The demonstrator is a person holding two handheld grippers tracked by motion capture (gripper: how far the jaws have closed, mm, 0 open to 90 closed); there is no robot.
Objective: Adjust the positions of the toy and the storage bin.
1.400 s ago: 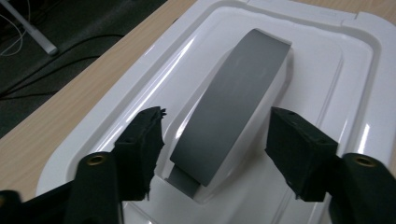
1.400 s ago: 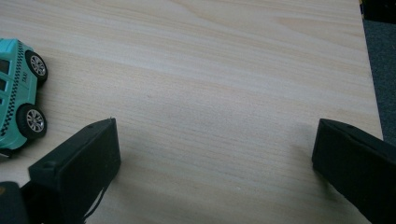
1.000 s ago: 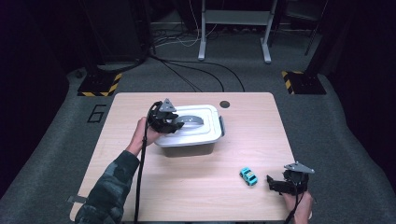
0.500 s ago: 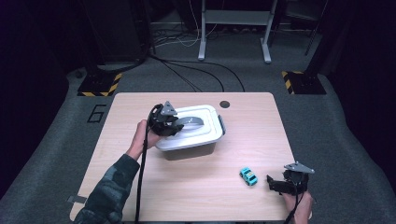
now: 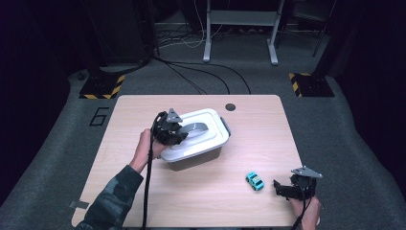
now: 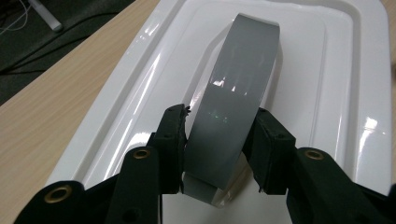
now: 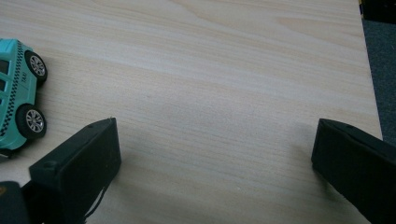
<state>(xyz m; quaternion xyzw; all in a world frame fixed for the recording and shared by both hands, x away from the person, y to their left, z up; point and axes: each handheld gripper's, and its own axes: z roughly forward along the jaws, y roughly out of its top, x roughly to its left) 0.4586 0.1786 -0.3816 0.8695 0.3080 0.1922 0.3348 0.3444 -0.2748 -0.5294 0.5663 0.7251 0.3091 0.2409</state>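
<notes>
A white plastic box (image 5: 210, 125) with a lid stands on the middle of the wooden table (image 5: 134, 111). Across the lid (image 6: 327, 70) runs an arched grey handle (image 6: 243, 70). My left gripper (image 5: 178, 134) reaches in from the box's left end, and its jaws have just been closing. Its pads (image 6: 175, 135) press on both sides of the handle, so my left gripper (image 6: 219, 128) is shut on it. A small teal toy car (image 5: 255, 181) sits at the front right. Just right of it my right gripper (image 5: 280, 188) rests open over bare wood, with the car (image 7: 16, 93) left of its jaws (image 7: 215, 135).
A round cable hole (image 5: 230, 107) lies near the table's far edge. Black cables (image 5: 201, 76) and yellow-and-black striped feet (image 5: 103, 88) lie on the grey floor behind. A person's sleeve (image 5: 115, 196) crosses the front left of the table.
My left gripper has shifted a little with the handle, and the white lid now sits tilted with more of the box's near side showing under it. The right gripper and car stayed put.
</notes>
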